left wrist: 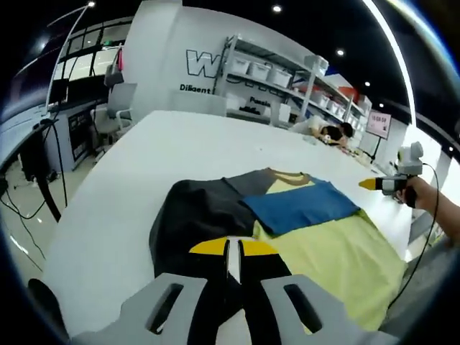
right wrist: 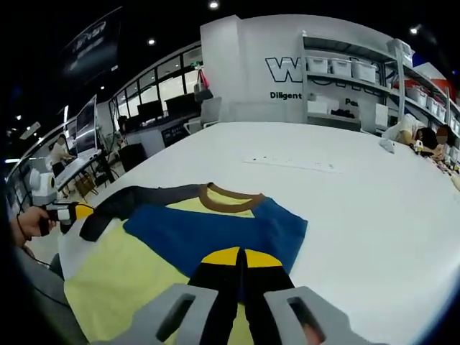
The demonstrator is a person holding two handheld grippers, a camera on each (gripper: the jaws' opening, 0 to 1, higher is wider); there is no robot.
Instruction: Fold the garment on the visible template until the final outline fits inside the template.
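- My left gripper (left wrist: 234,248) hovers over the shirt (left wrist: 287,223), its yellow-tipped jaws pressed together on nothing.
- My right gripper (right wrist: 240,256) hangs above the same shirt, jaws together and empty too.
- The shirt, in yellow, blue and dark grey with a brown collar (right wrist: 230,195), lies partly folded on the white table (right wrist: 374,208).

Soft matt cloth garment (right wrist: 194,237), smooth white matt table (right wrist: 359,208); grey plastic gripper bodies, yellow-tipped black fingers (left wrist: 208,248)

Opposite low views over shared garment (left wrist: 287,215)
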